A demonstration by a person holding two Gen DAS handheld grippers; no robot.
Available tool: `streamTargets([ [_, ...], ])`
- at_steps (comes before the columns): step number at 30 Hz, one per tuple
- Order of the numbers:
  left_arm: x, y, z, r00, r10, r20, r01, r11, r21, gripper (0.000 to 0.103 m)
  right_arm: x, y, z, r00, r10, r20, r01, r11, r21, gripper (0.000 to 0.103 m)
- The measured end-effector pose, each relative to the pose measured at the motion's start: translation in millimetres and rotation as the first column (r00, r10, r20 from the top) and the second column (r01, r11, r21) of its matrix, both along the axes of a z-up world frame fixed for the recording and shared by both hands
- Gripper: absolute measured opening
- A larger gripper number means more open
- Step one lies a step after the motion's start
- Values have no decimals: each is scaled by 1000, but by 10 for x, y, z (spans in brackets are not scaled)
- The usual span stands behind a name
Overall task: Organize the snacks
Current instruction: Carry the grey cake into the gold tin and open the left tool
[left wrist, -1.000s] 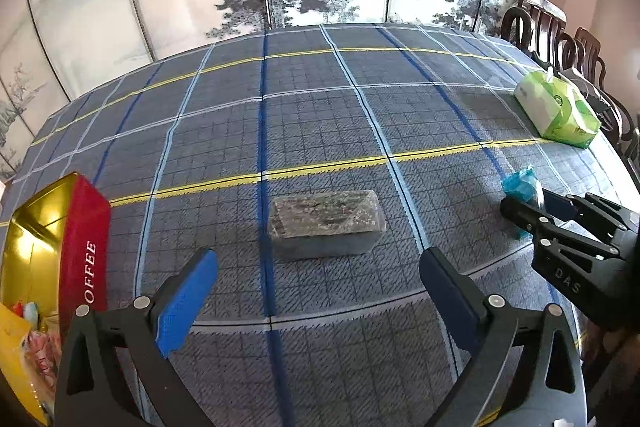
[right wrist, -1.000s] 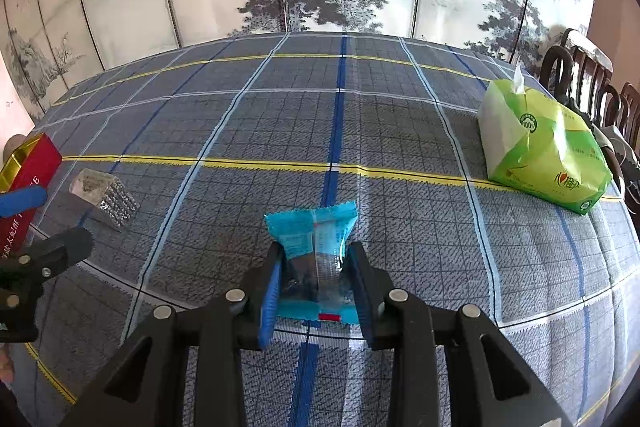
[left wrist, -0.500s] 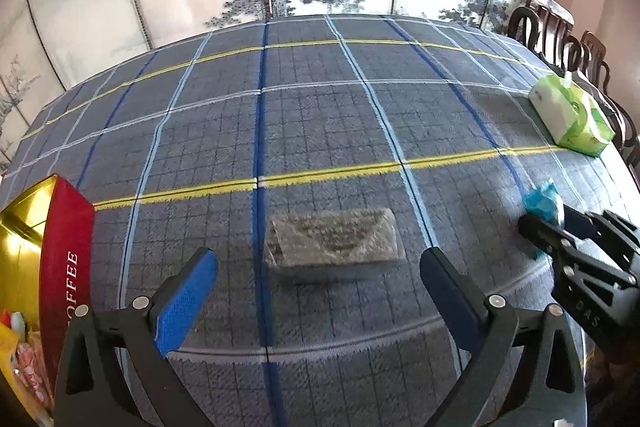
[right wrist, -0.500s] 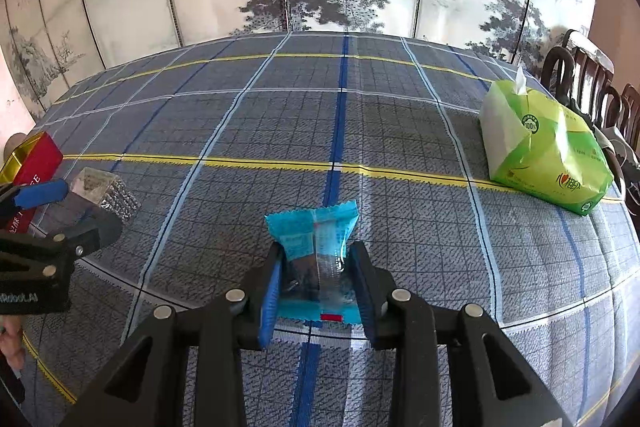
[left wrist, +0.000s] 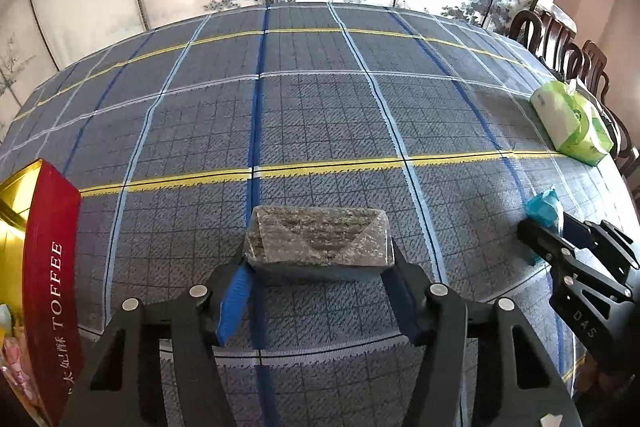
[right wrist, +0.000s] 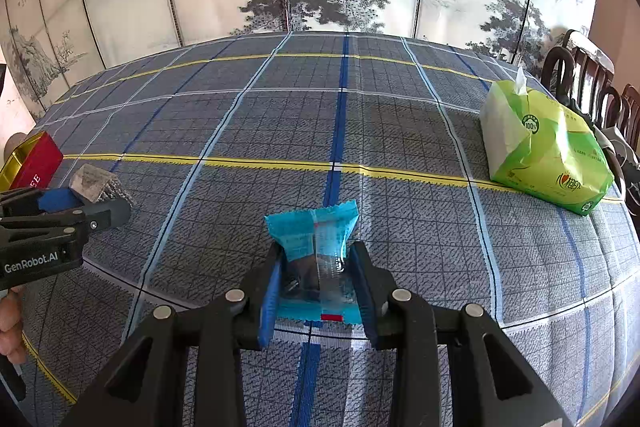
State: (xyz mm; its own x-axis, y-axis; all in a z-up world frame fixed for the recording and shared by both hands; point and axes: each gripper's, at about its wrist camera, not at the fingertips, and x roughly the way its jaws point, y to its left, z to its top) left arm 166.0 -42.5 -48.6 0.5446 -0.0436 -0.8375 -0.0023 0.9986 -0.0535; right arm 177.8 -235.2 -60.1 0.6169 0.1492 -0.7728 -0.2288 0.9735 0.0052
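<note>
A grey speckled snack packet [left wrist: 318, 235] lies on the plaid tablecloth [left wrist: 320, 115]. My left gripper [left wrist: 318, 267] is closing on it, and its blue pads [left wrist: 234, 295] touch both ends of the packet. In the right wrist view the same packet [right wrist: 96, 183] shows at the far left by the left gripper [right wrist: 92, 205]. A blue wrapped snack [right wrist: 314, 231] sits low over the cloth, with my right gripper [right wrist: 316, 267] shut on it. The left wrist view has that gripper [left wrist: 550, 227] and the blue snack [left wrist: 542, 207] at the right.
An open red and gold toffee tin [left wrist: 44, 267] with several snacks inside stands at the left edge. A green tissue pack [right wrist: 544, 151] lies at the right, with dark wooden chairs [right wrist: 592, 79] behind it. A painted folding screen backs the table. A hand [right wrist: 8, 323] holds the left gripper.
The left gripper's jaws have gone from wide apart to closed against the grey packet's ends, and it has moved closer to the packet. The right gripper keeps still with the blue snack.
</note>
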Motion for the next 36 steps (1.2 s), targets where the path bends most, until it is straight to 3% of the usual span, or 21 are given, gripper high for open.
streamTargets([
  [26,-521,227,391,999,44,32,-45,998,50,55,-17,57,4,1000,0,5,0,1000,-26,34],
  [36,-789,612,692,993,90,74,-96,991,91,55,-23,63,5,1000,-1,5,1,1000,-28,34],
])
